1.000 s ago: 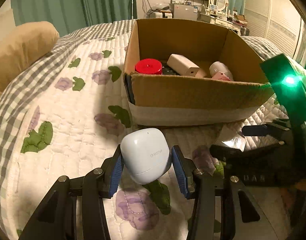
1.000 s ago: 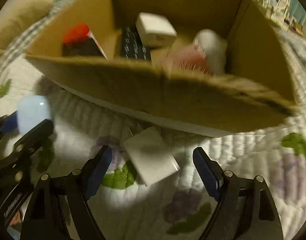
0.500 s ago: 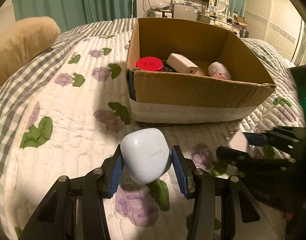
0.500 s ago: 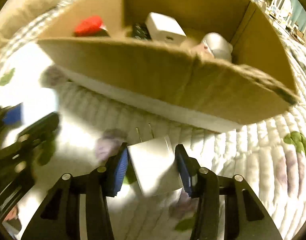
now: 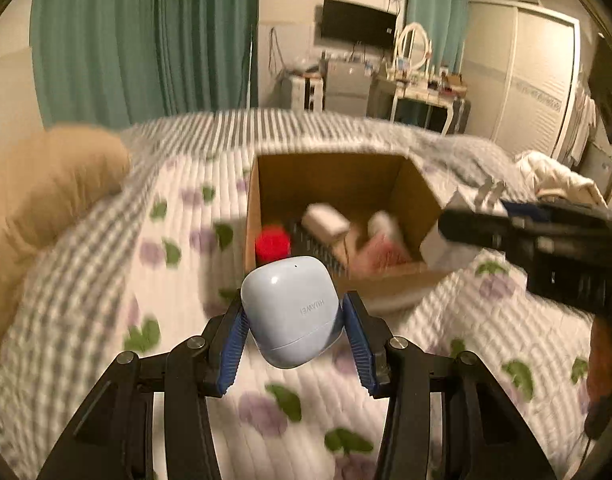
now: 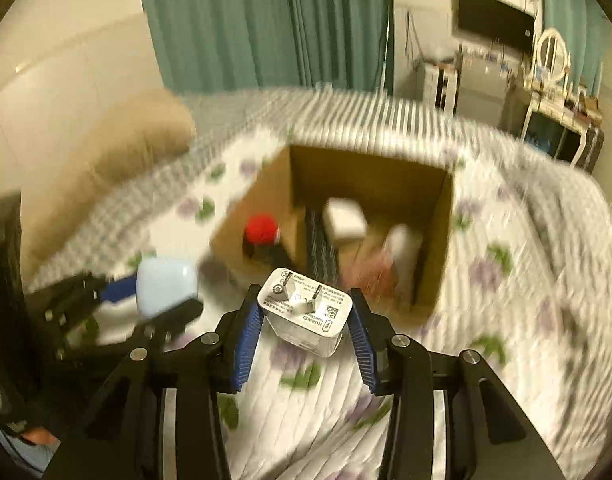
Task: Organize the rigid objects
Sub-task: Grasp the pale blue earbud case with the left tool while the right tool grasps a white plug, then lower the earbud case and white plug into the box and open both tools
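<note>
Left wrist view: left gripper (image 5: 293, 334) clamped on pale blue earbud case (image 5: 290, 310), held above the quilt (image 5: 106, 320), short of the cardboard box (image 5: 333, 172). Box already holds red-capped item (image 5: 272, 243), white block (image 5: 325, 222). Background blurred. To do it well: carry case over the near rim, lower into a free spot, then release; don't drop from height.

Right wrist view: right gripper (image 6: 304, 330) clamped on white charger (image 6: 306, 312), prongs facing forward, also short of the box (image 6: 369, 168). Both grippers are near each other; best go in one at a time to avoid a clash.
</note>
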